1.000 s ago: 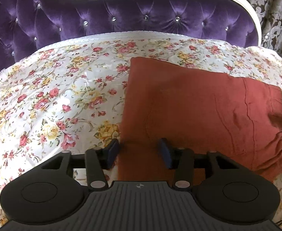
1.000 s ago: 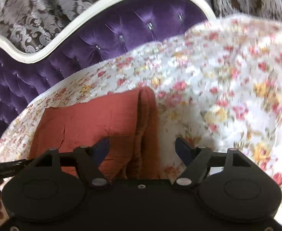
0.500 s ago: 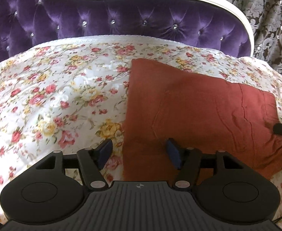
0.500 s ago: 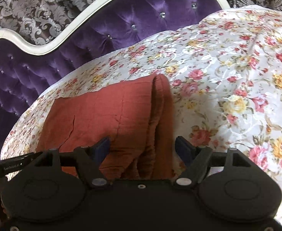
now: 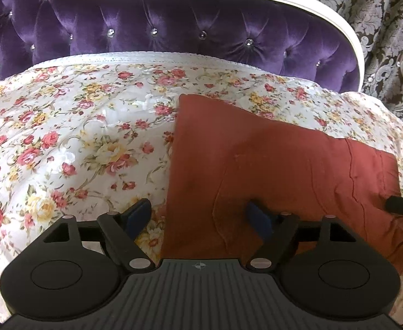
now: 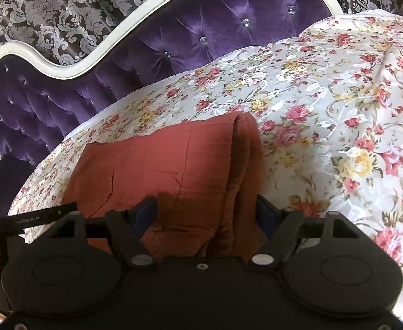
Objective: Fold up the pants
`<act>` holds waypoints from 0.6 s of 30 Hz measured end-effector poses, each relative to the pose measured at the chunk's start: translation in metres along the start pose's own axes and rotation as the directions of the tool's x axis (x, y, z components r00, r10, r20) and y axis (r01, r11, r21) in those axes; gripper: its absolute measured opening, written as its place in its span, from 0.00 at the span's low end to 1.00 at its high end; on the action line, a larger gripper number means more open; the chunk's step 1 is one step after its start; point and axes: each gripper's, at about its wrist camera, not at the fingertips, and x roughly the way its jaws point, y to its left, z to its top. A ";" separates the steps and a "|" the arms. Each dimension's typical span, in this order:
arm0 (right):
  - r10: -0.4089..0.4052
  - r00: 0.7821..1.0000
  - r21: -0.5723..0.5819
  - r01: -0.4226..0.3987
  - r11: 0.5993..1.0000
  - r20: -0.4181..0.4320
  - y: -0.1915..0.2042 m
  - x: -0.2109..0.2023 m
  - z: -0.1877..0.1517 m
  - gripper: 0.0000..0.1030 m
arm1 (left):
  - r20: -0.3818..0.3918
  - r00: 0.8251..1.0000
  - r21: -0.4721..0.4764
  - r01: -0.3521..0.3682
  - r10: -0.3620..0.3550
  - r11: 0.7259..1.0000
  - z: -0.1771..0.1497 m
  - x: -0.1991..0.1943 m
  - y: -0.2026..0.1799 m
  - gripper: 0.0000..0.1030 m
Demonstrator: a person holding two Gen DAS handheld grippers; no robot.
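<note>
The rust-red pants [image 5: 270, 170] lie folded into a flat rectangle on the floral bedspread [image 5: 77, 137]. My left gripper [image 5: 198, 217] is open and empty, just above the left near edge of the pants, one finger over the bedspread and one over the cloth. My right gripper [image 6: 207, 214] is open and empty over the right end of the pants [image 6: 160, 170], where the stacked fold edges [image 6: 245, 159] show. The tip of the right gripper shows at the right edge of the left wrist view [image 5: 402, 209].
A purple tufted headboard [image 5: 174, 27] with a white frame [image 6: 64, 68] stands behind the bed. A patterned curtain [image 6: 50, 5] hangs beyond it. The floral bedspread extends left of the pants and to the right [image 6: 352, 110].
Both grippers have drawn back and up from the pants. The left jaws have opened wider. The pants lie still.
</note>
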 end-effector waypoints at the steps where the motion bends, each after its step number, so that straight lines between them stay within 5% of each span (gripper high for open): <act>1: 0.001 1.000 -0.002 -0.001 1.000 -0.001 0.000 0.000 0.000 0.77 | 0.002 1.000 -0.009 -0.005 0.005 1.000 -0.001 -0.001 -0.001 0.74; 18: -0.020 1.000 -0.059 0.020 0.998 -0.002 0.007 0.001 -0.002 0.77 | -0.094 0.996 -0.015 -0.008 0.007 1.000 0.007 0.003 -0.006 0.75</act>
